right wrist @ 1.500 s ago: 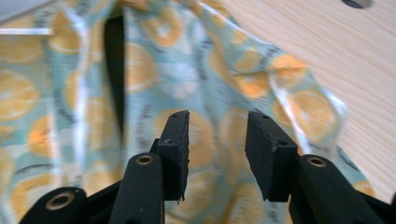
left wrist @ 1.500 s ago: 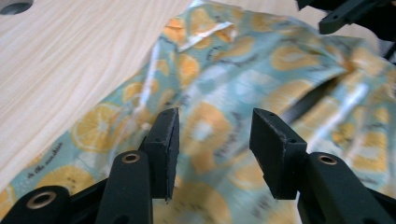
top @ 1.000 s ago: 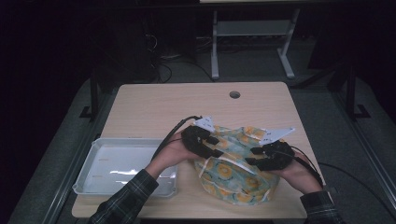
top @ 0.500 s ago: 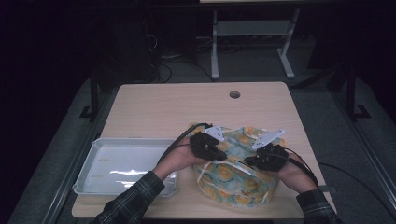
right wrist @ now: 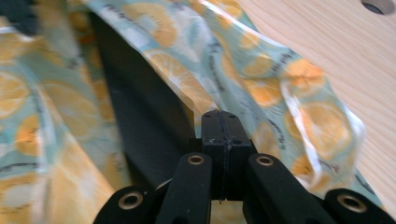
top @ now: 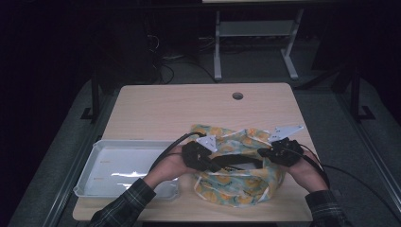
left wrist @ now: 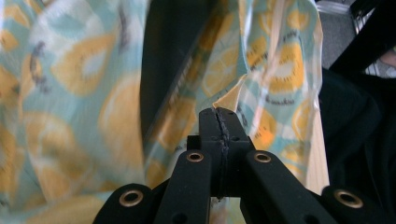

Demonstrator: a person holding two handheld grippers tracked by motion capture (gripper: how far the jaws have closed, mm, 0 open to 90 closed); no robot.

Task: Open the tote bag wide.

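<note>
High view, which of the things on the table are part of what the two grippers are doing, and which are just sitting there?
In use:
- teal plastic bag printed with yellow lemon slices
- left gripper, jaws just closed on the bag's edge
- right gripper, jaws just closed on the opposite edge

Lying about:
- clear shallow plastic tray, left of the bag
- light wooden table itself

No readable text, brand or number anywhere: the glossy pale-blue plastic bag with yellow lemon-slice print carries small dark lettering between the slices, too blurred to read in either gripper view, and the faint reddish marks on the white rectangular tray are too small.
</note>
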